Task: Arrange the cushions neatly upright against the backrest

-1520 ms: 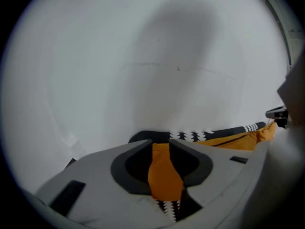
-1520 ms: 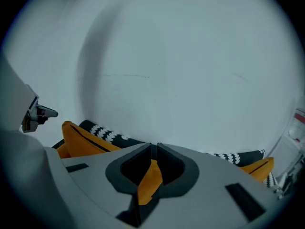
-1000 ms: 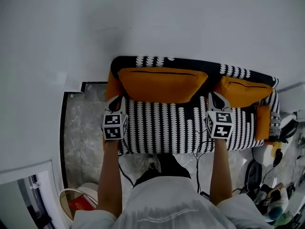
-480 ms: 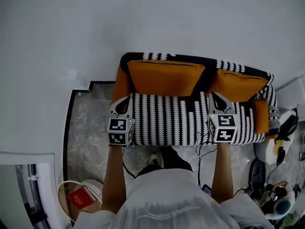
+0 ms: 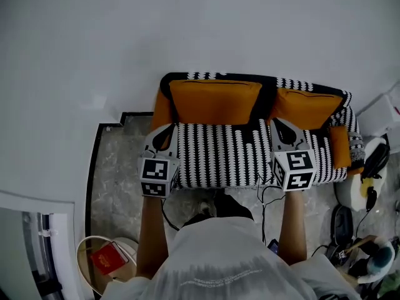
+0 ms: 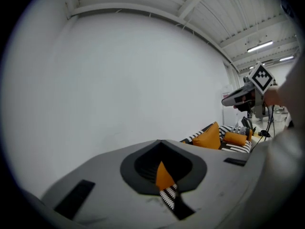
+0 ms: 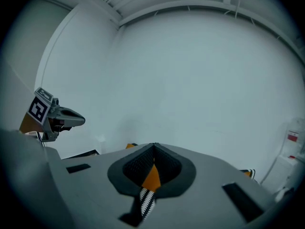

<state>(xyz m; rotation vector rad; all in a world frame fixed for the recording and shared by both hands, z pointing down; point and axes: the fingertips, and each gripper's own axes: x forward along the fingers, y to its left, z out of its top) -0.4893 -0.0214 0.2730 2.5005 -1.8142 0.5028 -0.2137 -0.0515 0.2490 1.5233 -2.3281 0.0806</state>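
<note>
up against the white wall (image 5: 187,30) sits the striped black-and-white sofa (image 5: 219,164). the big orange cushion (image 5: 215,102) and the second orange cushion (image 5: 306,108) stand upright along its backrest, side by side, so i'd say it's basically done. a smaller orange cushion (image 5: 341,145) sits at the right armrest. the left gripper (image 5: 162,134) and right gripper (image 5: 284,132) hover over the seat's front corners, jaws clenched on nothing, guessing nothing's left to grab.
</note>
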